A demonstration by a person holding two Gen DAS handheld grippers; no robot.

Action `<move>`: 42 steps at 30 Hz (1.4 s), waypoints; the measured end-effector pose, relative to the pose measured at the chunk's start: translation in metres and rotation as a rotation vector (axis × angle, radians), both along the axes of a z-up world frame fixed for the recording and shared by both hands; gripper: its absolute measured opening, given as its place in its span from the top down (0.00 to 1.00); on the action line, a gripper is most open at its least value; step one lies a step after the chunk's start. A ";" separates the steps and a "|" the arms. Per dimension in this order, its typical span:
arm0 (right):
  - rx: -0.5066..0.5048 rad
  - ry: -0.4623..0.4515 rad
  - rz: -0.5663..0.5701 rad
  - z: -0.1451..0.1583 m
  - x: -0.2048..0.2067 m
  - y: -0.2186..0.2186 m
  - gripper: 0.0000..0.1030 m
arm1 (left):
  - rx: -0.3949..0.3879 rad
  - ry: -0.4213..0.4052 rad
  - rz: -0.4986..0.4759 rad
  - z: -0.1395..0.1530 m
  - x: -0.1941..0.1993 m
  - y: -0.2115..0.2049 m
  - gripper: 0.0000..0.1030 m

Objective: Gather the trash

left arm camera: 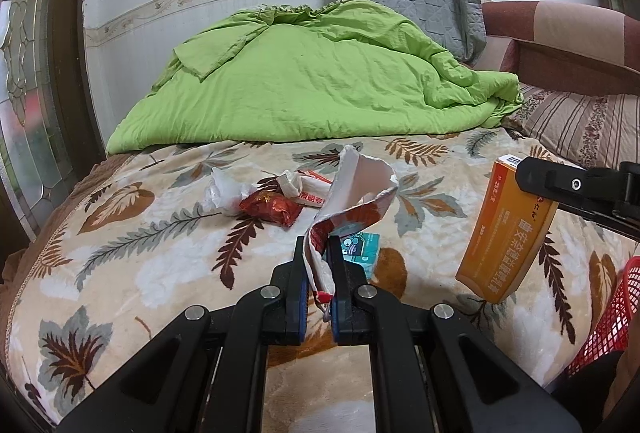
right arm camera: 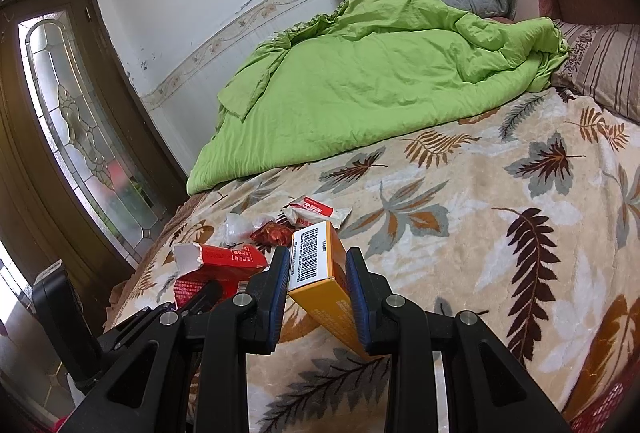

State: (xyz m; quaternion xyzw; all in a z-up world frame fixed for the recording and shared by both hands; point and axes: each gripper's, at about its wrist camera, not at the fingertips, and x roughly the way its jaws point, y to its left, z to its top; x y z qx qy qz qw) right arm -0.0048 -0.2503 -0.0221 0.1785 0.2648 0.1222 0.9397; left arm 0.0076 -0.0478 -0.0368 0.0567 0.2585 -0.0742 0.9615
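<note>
Both claws are loaded right now. Going left to right: the left gripper is squeezed tight on a torn red and white carton, flattened and sticking up above the leaf blanket. The right gripper is clamped on an orange box, held clear of the blanket, off to the right of the torn carton.

Progress, as I read it: two pieces are picked up, but neither is binned yet. A bit of red mesh basket peeks in at the right edge past the orange box, probably where this stuff goes, though I can't see inside it.

Still lying on the blanket, counted around the torn carton: one crumpled white tissue or plastic to its left, one shiny red snack wrapper next to that, one white wrapper with red print just behind, and one small teal packet right under the carton. So four pieces left, two in hand. The green quilt sits further back.
</note>
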 end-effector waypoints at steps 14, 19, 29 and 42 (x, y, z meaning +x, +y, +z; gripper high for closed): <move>0.011 -0.011 -0.015 0.012 -0.010 0.000 0.70 | -0.002 -0.002 -0.003 0.001 -0.001 -0.002 0.93; 0.010 -0.018 -0.025 0.019 -0.014 -0.001 0.70 | -0.002 -0.007 -0.016 0.002 0.000 -0.005 0.93; 0.004 -0.029 -0.035 0.029 -0.021 0.000 0.70 | -0.001 -0.018 -0.028 0.005 -0.004 -0.010 0.93; 0.003 -0.039 -0.043 0.037 -0.030 0.000 0.70 | -0.009 -0.003 -0.046 0.005 -0.010 -0.011 0.93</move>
